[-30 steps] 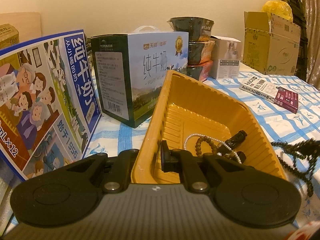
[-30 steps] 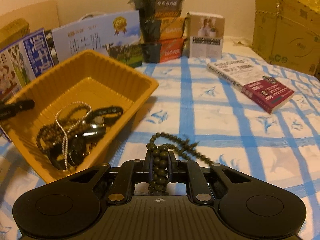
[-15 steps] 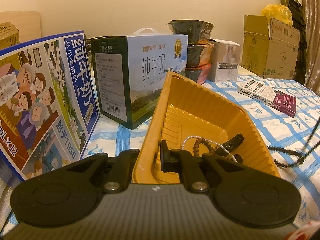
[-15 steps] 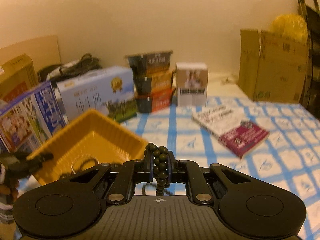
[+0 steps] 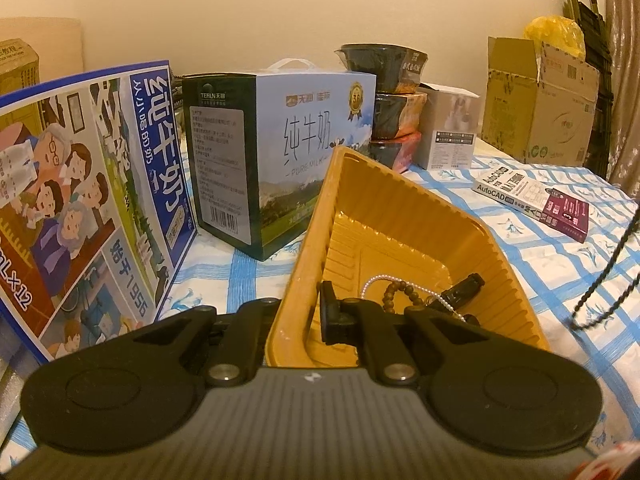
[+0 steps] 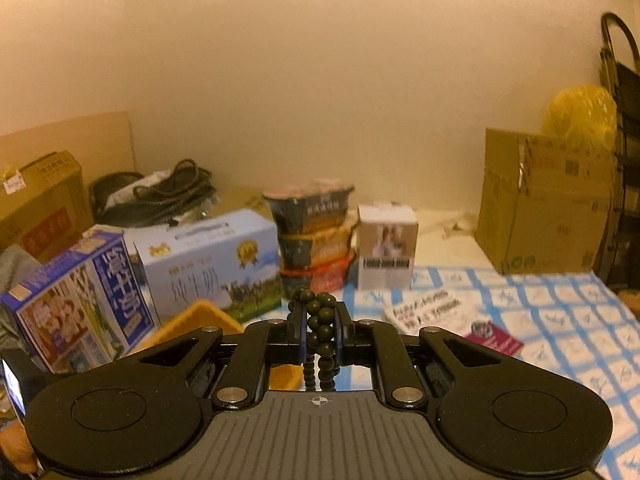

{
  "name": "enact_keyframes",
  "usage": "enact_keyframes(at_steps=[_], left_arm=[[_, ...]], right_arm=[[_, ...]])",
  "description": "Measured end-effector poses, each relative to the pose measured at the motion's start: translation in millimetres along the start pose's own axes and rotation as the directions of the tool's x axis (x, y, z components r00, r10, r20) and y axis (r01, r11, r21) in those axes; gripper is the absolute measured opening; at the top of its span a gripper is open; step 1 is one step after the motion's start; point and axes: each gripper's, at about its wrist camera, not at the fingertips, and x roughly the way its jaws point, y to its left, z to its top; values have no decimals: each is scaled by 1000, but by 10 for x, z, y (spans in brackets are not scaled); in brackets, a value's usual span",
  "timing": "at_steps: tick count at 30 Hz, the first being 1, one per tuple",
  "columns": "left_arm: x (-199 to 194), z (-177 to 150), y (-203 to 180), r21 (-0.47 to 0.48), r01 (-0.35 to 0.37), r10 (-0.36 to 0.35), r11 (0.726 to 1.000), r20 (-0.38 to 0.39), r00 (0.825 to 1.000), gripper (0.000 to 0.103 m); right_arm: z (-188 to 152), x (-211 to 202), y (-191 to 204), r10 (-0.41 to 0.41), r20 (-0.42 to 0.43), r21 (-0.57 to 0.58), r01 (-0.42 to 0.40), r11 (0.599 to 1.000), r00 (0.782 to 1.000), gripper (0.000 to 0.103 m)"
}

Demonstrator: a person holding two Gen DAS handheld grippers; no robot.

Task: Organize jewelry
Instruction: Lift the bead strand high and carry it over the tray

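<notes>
On the blue checked tablecloth [image 5: 560, 264], the left gripper [image 5: 298, 312] pinches the yellow tray's [image 5: 400, 200] rim; several pieces already lie inside. The right gripper [image 6: 320, 330], raised, clamps 1 dark bead strand [image 6: 322, 320], not yet deposited.

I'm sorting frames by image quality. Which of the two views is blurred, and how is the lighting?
Right wrist view: boxes and book smeared by motion blur, though the right claw and its beads stay sharp. Left wrist view: crisp, tray and milk box print legible, left claw sharp. Both: warm yellow cast, fisheye bending at the edges.
</notes>
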Motion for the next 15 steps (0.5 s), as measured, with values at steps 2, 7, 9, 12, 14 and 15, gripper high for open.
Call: enact_keyframes(at_steps=[2, 7, 9, 12, 14, 15], left_arm=[[-1, 0, -3, 0, 0, 0, 1000, 1, 1000, 8], [-2, 1, -2, -4, 2, -2, 1000, 0, 1000, 8], [-1, 3, -5, -5, 4, -4, 1000, 1, 1000, 8], [4, 7, 4, -11, 8, -8, 1000, 3, 1000, 8], [6, 6, 6, -16, 9, -9, 1000, 3, 1000, 8], [6, 6, 11, -17, 10, -10, 1000, 4, 1000, 8]], right_arm=[[86, -26, 44, 11, 10, -7, -11, 1000, 1000, 13], [306, -31, 202, 57, 35, -17, -56, 998, 998, 13], [404, -13, 289, 85, 52, -22, -84, 996, 995, 13], [535, 18, 432, 136, 79, -28, -134, 991, 988, 13], [599, 52, 540, 173, 92, -34, -170, 985, 981, 13], [622, 74, 596, 187, 97, -38, -184, 982, 978, 13]])
